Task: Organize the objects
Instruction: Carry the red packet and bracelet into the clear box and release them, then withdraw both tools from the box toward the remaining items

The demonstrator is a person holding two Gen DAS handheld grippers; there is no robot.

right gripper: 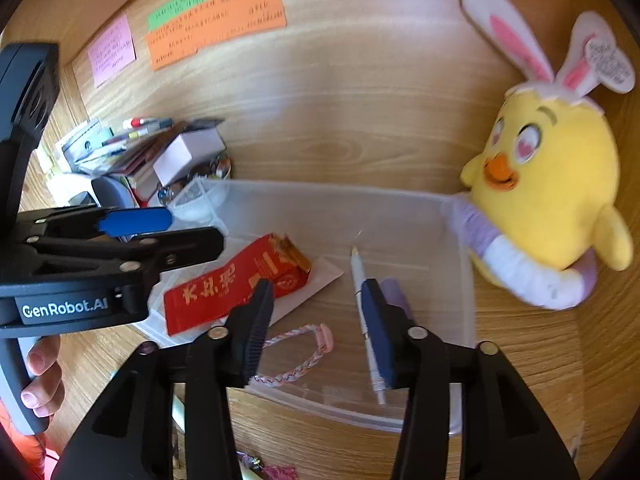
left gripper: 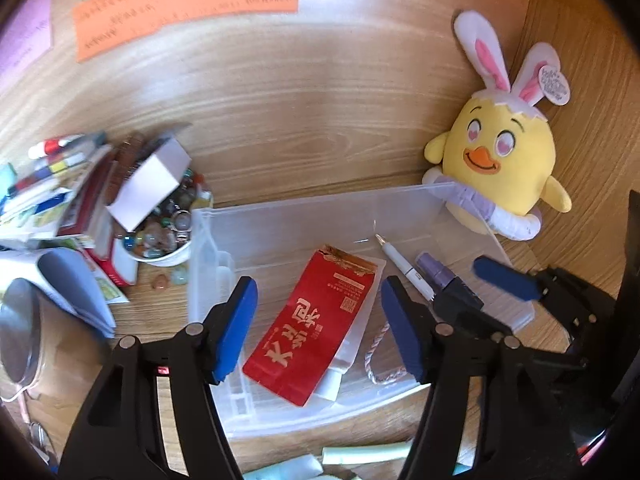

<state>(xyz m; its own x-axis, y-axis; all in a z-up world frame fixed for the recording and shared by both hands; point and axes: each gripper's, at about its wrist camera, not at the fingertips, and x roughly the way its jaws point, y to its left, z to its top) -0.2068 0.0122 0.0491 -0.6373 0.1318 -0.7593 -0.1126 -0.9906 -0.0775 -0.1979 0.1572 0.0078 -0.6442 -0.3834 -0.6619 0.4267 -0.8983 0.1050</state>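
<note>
A clear plastic bin sits on the wooden desk. In it lie a red packet, a white pen, a purple marker and a pink braided cord. My left gripper is open and empty above the red packet; it also shows in the right wrist view. My right gripper is open and empty over the bin, its right finger over the pen; it also shows in the left wrist view.
A yellow chick plush with bunny ears leans at the bin's right corner. A bowl of glass beads, a white box and a pile of books and cards crowd the left. Sticky notes hang on the back wall.
</note>
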